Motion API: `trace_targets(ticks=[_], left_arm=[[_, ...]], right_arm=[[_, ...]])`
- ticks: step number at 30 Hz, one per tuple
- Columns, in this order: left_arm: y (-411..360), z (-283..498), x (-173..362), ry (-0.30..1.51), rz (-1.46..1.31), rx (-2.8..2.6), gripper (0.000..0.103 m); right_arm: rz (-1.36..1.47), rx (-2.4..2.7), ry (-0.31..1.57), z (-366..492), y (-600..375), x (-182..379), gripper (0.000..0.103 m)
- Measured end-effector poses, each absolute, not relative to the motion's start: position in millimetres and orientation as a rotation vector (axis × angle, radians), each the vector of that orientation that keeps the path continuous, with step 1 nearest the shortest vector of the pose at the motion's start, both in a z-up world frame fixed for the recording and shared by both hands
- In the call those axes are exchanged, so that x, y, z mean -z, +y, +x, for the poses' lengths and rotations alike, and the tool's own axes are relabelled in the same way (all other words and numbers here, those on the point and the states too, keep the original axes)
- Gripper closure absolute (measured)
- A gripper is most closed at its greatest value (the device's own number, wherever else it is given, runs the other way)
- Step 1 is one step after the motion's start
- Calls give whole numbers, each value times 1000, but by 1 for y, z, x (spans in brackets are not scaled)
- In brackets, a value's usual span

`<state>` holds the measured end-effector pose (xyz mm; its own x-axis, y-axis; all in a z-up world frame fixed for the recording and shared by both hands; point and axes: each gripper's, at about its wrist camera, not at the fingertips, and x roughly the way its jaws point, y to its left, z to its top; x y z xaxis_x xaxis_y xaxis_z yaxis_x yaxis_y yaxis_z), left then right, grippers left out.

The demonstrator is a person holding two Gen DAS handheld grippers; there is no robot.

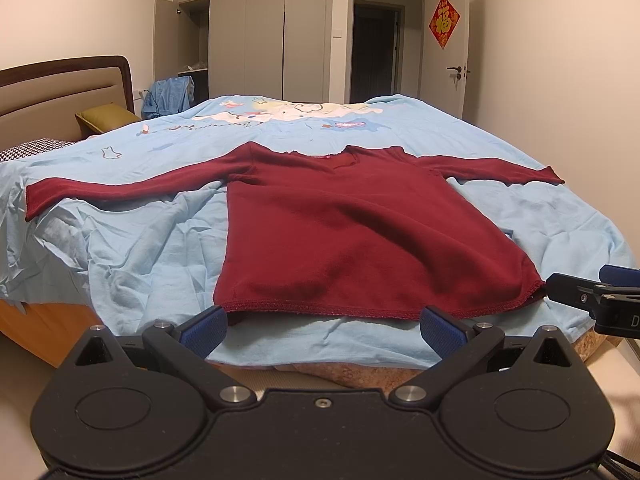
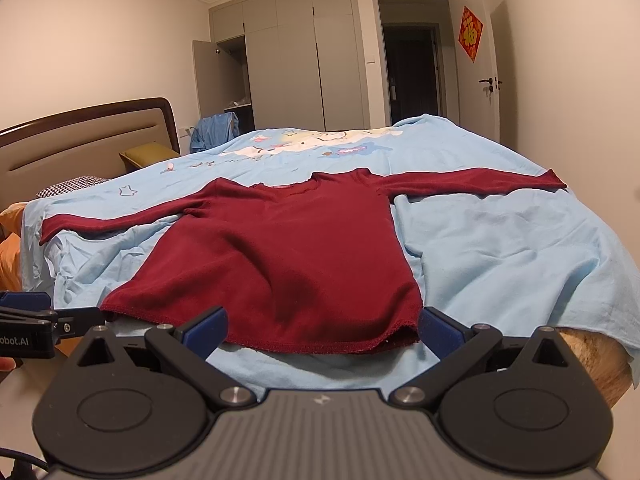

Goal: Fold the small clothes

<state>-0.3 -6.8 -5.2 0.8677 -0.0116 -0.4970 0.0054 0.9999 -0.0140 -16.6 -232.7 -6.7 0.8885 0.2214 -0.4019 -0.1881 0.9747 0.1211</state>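
Note:
A dark red long-sleeved top lies flat on the light blue bed sheet, sleeves spread out to both sides, hem toward me. It also shows in the right wrist view. My left gripper is open and empty, just in front of the hem near its left half. My right gripper is open and empty, just in front of the hem's right corner. The right gripper's tip shows at the hem's right corner in the left wrist view.
The bed's near edge runs just under the grippers. A headboard and pillows are at the left. A wardrobe and an open doorway stand behind the bed.

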Motion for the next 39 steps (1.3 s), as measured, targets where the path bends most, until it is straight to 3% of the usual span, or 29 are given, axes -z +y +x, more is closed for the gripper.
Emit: trace_targets(ticks=[39], left_arm=[[-5, 11, 9, 579, 7, -21, 1]], right_arm=[[78, -223, 489, -8, -231, 7, 0]])
